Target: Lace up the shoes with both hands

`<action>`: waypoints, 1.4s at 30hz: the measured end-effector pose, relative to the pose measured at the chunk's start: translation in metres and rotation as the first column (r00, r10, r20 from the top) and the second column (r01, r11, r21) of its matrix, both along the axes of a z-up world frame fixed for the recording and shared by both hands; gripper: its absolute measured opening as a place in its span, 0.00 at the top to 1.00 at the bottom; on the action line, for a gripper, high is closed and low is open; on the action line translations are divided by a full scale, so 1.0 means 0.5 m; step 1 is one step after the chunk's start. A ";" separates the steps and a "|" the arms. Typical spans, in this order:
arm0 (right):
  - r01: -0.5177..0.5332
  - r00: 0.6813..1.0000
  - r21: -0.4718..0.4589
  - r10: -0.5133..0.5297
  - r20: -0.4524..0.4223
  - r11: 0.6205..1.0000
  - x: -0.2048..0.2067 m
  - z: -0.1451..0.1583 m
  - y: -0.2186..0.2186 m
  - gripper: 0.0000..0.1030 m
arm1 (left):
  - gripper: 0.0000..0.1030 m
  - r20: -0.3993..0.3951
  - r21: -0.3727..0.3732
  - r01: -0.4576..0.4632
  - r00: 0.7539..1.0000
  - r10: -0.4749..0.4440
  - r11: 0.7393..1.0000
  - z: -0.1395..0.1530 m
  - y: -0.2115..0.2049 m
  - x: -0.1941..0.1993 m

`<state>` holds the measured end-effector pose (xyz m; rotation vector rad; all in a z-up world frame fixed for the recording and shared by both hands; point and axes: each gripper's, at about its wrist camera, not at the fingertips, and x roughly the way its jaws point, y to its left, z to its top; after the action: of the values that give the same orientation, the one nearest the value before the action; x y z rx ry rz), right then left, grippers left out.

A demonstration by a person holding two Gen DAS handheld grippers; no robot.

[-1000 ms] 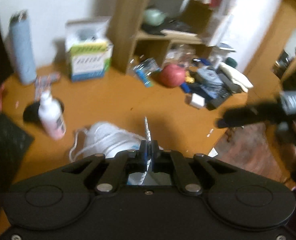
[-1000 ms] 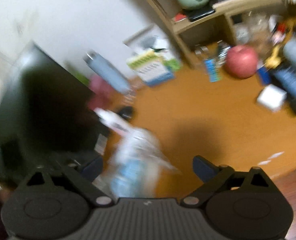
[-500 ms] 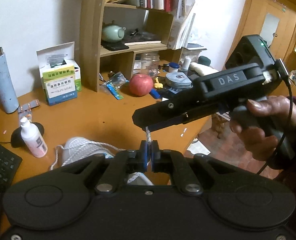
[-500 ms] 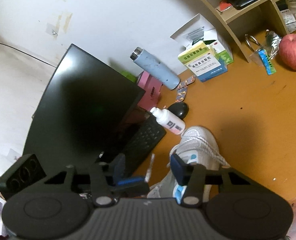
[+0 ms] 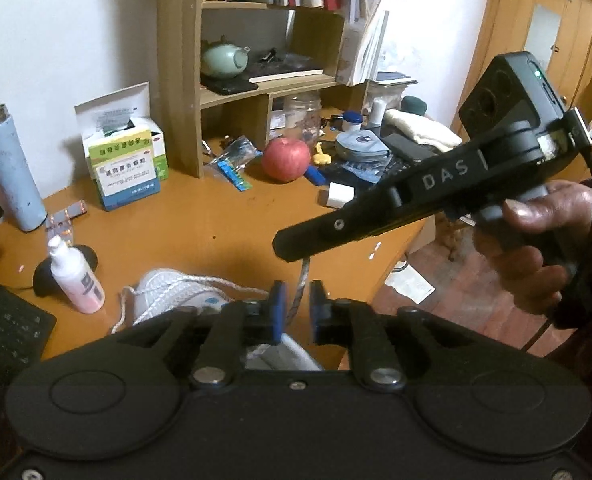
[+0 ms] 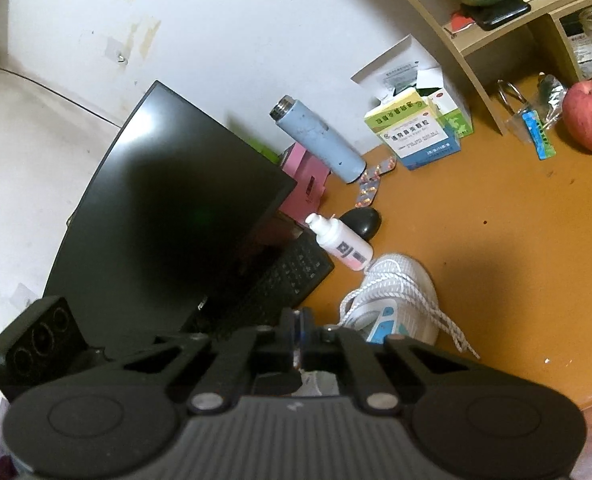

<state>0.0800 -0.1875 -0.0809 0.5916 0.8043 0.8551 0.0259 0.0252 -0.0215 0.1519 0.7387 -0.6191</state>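
Right hand-held gripper [image 5: 291,246], mid-frame in the left wrist view, is clamped on the lace [image 5: 302,288] hanging from its tip. Left hand-held gripper [image 5: 296,312], lower centre, is opening; the lace passes between its blue pads [image 5: 276,312] untouched. White shoe [image 6: 396,300] sits on the orange tabletop [image 6: 496,240], low in both views, beside a white bottle [image 6: 342,244].

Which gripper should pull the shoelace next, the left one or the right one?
Probably the right gripper. Its jaws are shut on the lace, which hangs down from its tip toward the white shoe. The left gripper is opening; the lace runs between its pads without being squeezed.
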 end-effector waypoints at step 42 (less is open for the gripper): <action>0.043 0.994 -0.107 -0.054 -0.097 0.993 0.065 -0.093 -0.015 0.67 | 0.99 0.326 0.172 -0.652 0.745 0.582 0.738 0.199 0.345 -0.132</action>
<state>0.1124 -0.1949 -0.1275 0.5623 0.9167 0.7388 -0.0400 0.1979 0.0780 0.2216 0.5733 0.1606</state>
